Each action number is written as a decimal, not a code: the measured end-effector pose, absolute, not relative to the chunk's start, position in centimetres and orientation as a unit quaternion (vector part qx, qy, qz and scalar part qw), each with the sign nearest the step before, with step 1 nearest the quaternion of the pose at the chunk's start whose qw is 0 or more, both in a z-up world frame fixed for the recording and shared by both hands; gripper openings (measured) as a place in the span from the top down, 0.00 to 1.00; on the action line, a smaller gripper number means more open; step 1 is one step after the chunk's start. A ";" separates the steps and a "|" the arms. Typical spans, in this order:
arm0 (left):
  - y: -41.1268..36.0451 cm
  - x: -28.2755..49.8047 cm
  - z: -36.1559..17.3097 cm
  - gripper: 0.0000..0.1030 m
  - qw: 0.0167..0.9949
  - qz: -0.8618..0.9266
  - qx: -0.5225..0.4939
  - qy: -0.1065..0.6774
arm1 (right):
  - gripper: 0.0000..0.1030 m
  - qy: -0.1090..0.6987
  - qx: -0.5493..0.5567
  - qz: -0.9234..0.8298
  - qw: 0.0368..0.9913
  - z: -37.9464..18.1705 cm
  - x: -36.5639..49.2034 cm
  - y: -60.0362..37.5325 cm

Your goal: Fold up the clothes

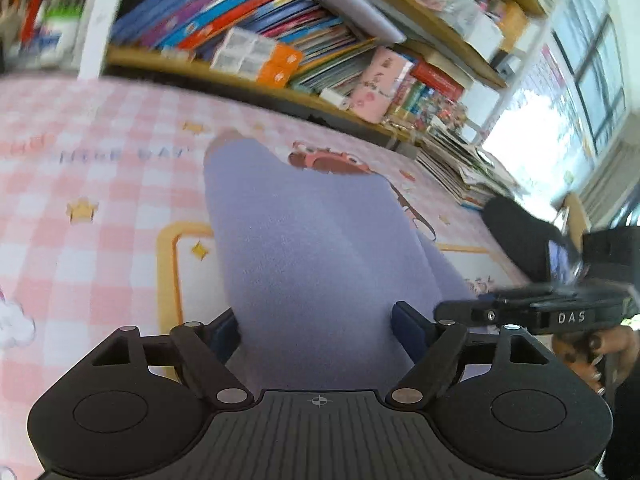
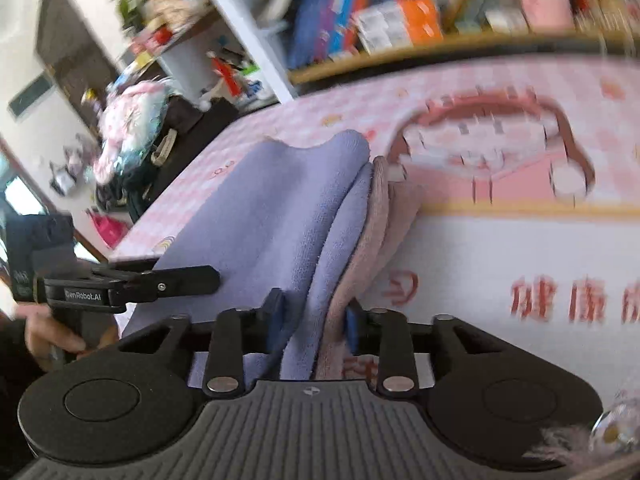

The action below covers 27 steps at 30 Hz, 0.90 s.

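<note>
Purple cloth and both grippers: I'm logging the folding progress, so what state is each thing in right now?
Purple cloth: folded in layers, lying on the pink checked mat.
Pink cloth: folded, under the purple cloth's right edge.
Left gripper: open, jaws wide on either side of the purple cloth, not pressing.
Right gripper: jaws partly closed around the edges of both cloths; whether the pads press is unclear.

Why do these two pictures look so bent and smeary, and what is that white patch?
Both views come through fisheye lenses, so straight shelf edges bow. In the left wrist view the bookshelf is motion-smeared while the purple cloth stays fairly sharp, and the window is blown out to white glare. In the right wrist view the printed mat and shelves streak most; the cloth near the camera reads clearer.
</note>
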<state>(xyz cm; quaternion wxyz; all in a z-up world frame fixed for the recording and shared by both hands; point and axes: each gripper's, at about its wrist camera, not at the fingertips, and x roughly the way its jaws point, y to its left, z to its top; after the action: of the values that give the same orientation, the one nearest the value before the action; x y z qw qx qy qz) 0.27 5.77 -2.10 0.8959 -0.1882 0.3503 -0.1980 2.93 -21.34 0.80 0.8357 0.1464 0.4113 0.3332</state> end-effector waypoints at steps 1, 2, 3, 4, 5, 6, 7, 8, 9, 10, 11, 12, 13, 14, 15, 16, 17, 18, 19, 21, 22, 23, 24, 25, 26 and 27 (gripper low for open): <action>6.2 0.2 -2.3 0.20 0.893 -0.200 -0.202 0.350 | 0.61 0.416 0.159 0.330 0.832 0.5 3.1 -21.7; 6.4 0.2 -2.3 0.20 0.891 -0.201 -0.209 0.349 | 0.52 0.419 0.166 0.325 0.832 0.4 3.1 -21.9; 6.6 0.1 -2.4 0.20 0.890 -0.201 -0.215 0.349 | 0.41 0.423 0.171 0.317 0.831 0.2 3.2 -22.1; 6.7 0.2 -2.6 0.20 0.887 -0.202 -0.224 0.350 | 0.39 0.426 0.178 0.313 0.830 -0.1 3.3 -22.2; 6.8 0.3 -2.8 0.20 0.883 -0.204 -0.233 0.352 | 0.39 0.428 0.189 0.315 0.826 -0.3 3.4 -22.3; 6.9 0.3 -3.0 0.20 0.881 -0.205 -0.244 0.349 | 0.39 0.430 0.199 0.318 0.821 -0.4 3.5 -22.3; 6.9 0.3 -3.2 0.22 0.880 -0.205 -0.255 0.345 | 0.40 0.432 0.210 0.321 0.816 -0.6 3.7 -22.3; 6.9 0.4 -3.3 0.22 0.878 -0.205 -0.266 0.342 | 0.50 0.434 0.221 0.324 0.811 -0.7 3.8 -22.2; 6.8 0.4 -3.4 0.23 0.879 -0.203 -0.266 0.340 | 0.59 0.437 0.230 0.327 0.806 -0.9 3.9 -22.1; 6.7 0.4 -3.4 0.24 0.880 -0.199 -0.265 0.339 | 0.60 0.437 0.232 0.329 0.804 -1.0 3.9 -22.0; 6.5 0.4 -3.4 0.30 0.882 -0.196 -0.264 0.338 | 0.64 0.431 0.227 0.331 0.808 -0.9 3.7 -21.8; 6.3 0.3 -3.2 0.31 0.885 -0.196 -0.254 0.336 | 0.66 0.423 0.219 0.333 0.814 -0.7 3.4 -21.7; 6.2 0.1 -3.0 0.32 0.889 -0.197 -0.244 0.333 | 0.67 0.415 0.211 0.334 0.819 -0.5 3.1 -21.5; 6.0 -0.1 -2.8 0.32 0.893 -0.198 -0.233 0.331 | 0.68 0.409 0.205 0.336 0.823 -0.4 2.9 -21.5; 5.8 -0.3 -2.6 0.32 0.895 -0.200 -0.224 0.328 | 0.68 0.404 0.204 0.339 0.825 -0.3 2.7 -21.6; 5.8 -0.5 -2.4 0.32 0.898 -0.203 -0.217 0.325 | 0.68 0.400 0.202 0.341 0.826 -0.3 2.6 -21.6; 5.7 -0.6 -2.3 0.32 0.900 -0.206 -0.210 0.322 | 0.69 0.395 0.201 0.344 0.828 -0.3 2.4 -21.7; 5.7 -0.6 -2.1 0.32 0.901 -0.208 -0.206 0.320 | 0.69 0.390 0.199 0.347 0.829 -0.3 2.3 -21.8; 5.7 -0.4 -2.0 0.32 0.902 -0.210 -0.204 0.318 | 0.70 0.386 0.197 0.349 0.831 -0.3 2.1 -21.8; 5.9 0.0 -1.8 0.32 0.903 -0.214 -0.201 0.315 | 0.70 0.376 0.196 0.351 0.835 -0.1 2.2 -21.9; 5.9 0.4 -1.7 0.32 0.903 -0.214 -0.201 0.313 | 0.70 0.370 0.195 0.352 0.838 0.1 2.4 -21.9; 6.0 0.7 -1.6 0.32 0.904 -0.214 -0.201 0.312 | 0.70 0.365 0.193 0.352 0.840 0.3 2.6 -21.8; 6.1 1.1 -1.4 0.32 0.905 -0.213 -0.201 0.309 | 0.70 0.360 0.191 0.352 0.843 0.5 2.9 -21.7; 6.2 1.5 -1.3 0.32 0.906 -0.211 -0.202 0.307 | 0.70 0.355 0.190 0.351 0.846 0.7 3.3 -21.6; 6.2 1.8 -1.2 0.32 0.907 -0.208 -0.204 0.304 | 0.70 0.351 0.190 0.350 0.848 0.8 3.8 -21.5; 6.3 2.2 -1.0 0.32 0.909 -0.206 -0.204 0.301 | 0.70 0.347 0.190 0.348 0.850 1.0 4.4 -21.4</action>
<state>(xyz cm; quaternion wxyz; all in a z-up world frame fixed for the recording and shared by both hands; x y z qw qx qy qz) 2.22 6.28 -1.02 0.9086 -0.2039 0.3009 -0.2059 4.37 -21.40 0.99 0.8498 0.1900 0.3474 0.3480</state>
